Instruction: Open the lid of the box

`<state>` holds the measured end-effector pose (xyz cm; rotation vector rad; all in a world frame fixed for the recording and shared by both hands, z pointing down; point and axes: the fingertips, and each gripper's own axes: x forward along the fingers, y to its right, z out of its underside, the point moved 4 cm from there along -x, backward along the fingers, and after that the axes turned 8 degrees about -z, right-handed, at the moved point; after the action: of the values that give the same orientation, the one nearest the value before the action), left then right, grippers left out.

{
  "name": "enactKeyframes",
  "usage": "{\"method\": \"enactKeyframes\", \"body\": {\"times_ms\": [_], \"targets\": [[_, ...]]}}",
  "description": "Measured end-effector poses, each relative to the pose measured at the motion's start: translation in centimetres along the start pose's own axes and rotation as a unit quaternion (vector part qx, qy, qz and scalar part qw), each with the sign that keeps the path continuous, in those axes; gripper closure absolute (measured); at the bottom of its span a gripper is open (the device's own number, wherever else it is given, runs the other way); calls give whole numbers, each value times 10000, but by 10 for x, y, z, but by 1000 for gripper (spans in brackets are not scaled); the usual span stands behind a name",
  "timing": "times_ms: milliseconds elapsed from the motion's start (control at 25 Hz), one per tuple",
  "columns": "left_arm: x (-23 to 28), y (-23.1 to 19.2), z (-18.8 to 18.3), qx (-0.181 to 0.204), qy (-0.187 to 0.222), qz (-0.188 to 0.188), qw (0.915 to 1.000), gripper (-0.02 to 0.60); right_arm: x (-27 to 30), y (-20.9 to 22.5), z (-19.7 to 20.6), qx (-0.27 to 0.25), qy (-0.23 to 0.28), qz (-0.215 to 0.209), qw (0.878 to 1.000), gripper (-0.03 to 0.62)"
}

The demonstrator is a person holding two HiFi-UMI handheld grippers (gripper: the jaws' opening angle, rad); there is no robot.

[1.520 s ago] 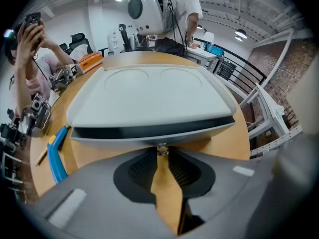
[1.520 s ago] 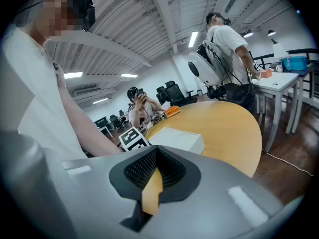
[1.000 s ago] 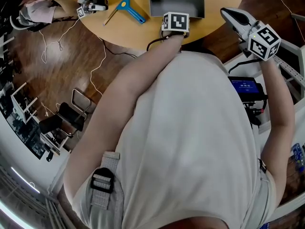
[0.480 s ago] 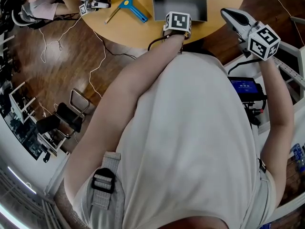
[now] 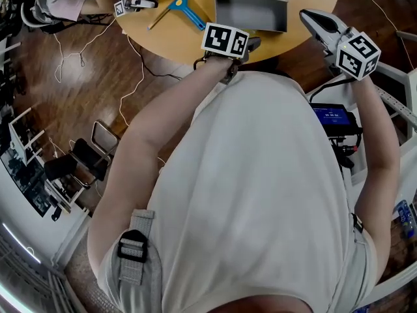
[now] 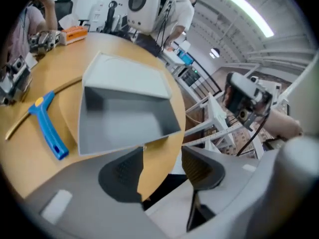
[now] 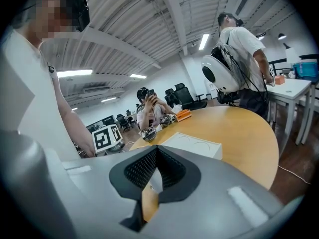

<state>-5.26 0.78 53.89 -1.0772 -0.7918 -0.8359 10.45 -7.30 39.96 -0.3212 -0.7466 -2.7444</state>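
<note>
The round wooden worktop (image 5: 306,5) is lying bare to the right of the open grey box (image 6: 124,118), leaving room for a pass along that side. On the box's left, a blue-handled scraper (image 6: 47,131) is narrowing the way. The left tongs (image 6: 162,171) are hanging at the worktop's near edge just in front of the box, jaws opening with nothing between them, while the box's front wall is standing straight across their path. The right tongs (image 7: 154,171), jaws together, are hovering off the worktop's right edge, where a white metal frame (image 6: 214,118) is crowding the space beside the worktop.
</note>
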Motion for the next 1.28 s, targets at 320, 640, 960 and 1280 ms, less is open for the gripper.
{"method": "enactKeyframes", "body": {"times_ms": [320, 640, 960, 1280], "targets": [[-98, 18, -71, 1229, 2908, 732, 9460, 534, 8, -19, -27, -359, 117, -241, 9990, 592], [-162, 24, -104, 1688, 4006, 806, 8970, 580, 9, -37, -51, -625, 388, -382, 9966, 592], [-175, 30, -108, 1778, 4173, 895, 8867, 581, 5, -50, -60, -953, 399, -421, 9938, 594], [-174, 26, -112, 1738, 4173, 797, 8884, 581, 8, -48, -63, -955, 482, -419, 9934, 594]]}}
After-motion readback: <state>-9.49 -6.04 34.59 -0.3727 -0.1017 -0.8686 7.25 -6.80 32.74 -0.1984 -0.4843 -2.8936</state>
